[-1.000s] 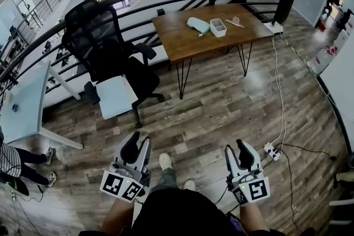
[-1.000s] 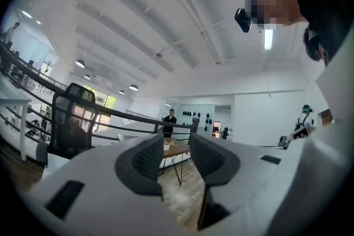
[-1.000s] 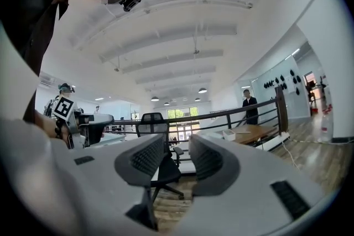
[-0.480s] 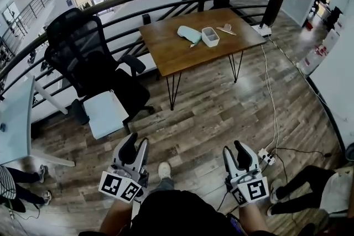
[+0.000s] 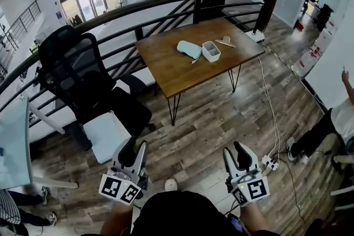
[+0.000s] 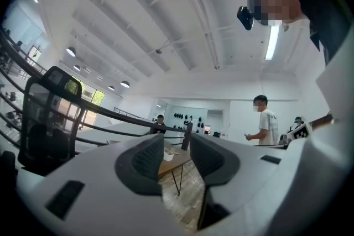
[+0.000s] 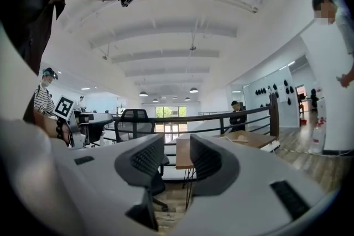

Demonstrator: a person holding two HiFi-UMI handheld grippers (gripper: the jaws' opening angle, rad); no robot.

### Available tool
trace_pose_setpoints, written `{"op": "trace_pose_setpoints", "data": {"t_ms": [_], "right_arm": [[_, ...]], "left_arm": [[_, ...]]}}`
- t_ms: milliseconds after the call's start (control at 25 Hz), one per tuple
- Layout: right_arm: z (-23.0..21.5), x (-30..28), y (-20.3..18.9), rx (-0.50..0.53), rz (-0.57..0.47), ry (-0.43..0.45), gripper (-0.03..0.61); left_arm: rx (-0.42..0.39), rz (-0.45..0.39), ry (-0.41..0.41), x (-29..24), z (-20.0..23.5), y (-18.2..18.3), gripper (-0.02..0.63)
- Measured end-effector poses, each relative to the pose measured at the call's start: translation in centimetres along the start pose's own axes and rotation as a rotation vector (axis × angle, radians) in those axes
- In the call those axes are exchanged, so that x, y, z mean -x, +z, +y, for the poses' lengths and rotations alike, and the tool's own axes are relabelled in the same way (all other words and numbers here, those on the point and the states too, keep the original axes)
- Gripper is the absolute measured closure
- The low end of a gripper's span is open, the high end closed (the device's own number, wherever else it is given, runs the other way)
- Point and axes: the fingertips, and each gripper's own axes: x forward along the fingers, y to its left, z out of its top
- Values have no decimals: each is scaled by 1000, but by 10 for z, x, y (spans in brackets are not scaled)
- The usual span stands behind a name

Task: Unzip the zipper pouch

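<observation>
Zipper pouch (image 5: 189, 50): soft, pale blue-green, an elongated rounded shape, lying flat about the middle of the table (image 5: 182, 74), well apart from both tongs. Table: rectangular brown wood-grain top on thin black hairpin legs. White box (image 5: 211, 51): small, rectangular and open-topped, just beside the pouch on the side toward the table's right end; whether the two touch cannot be told. Small pale wooden item (image 5: 224, 41): flat, lying beyond the box toward that same end, too small to identify. Left tongs (image 5: 134, 147): white moulded shell with dark ribbed pads and a black-and-white marker cube at the rear. Its jaws are spread wide with nothing between them in the left gripper view (image 6: 177, 143). It hangs over the floor (image 5: 221, 113), touching nothing. Right tongs (image 5: 235, 151): of the same build, jaws likewise parted and empty in the right gripper view (image 7: 177, 143). Floor: wood-effect planks in mixed brown and grey tones. Office chair (image 5: 72, 72): black mesh back, off the table's left end. Railing (image 5: 166, 0): curved black metal bars behind the table.
</observation>
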Motion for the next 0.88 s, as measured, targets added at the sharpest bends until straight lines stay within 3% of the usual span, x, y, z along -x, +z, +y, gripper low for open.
{"op": "trace_pose_setpoints", "data": {"t_ms": [280, 520, 880], "right_arm": [[15, -38, -3, 5, 4, -5, 439], [2, -72, -1, 1, -1, -20, 443], [-30, -160, 4, -5, -6, 53, 445]], "left_arm": [[-7, 2, -11, -20, 38, 0, 474], [-6, 6, -19, -49, 61, 2, 474], [-32, 6, 60, -98, 106, 6, 474]]}}
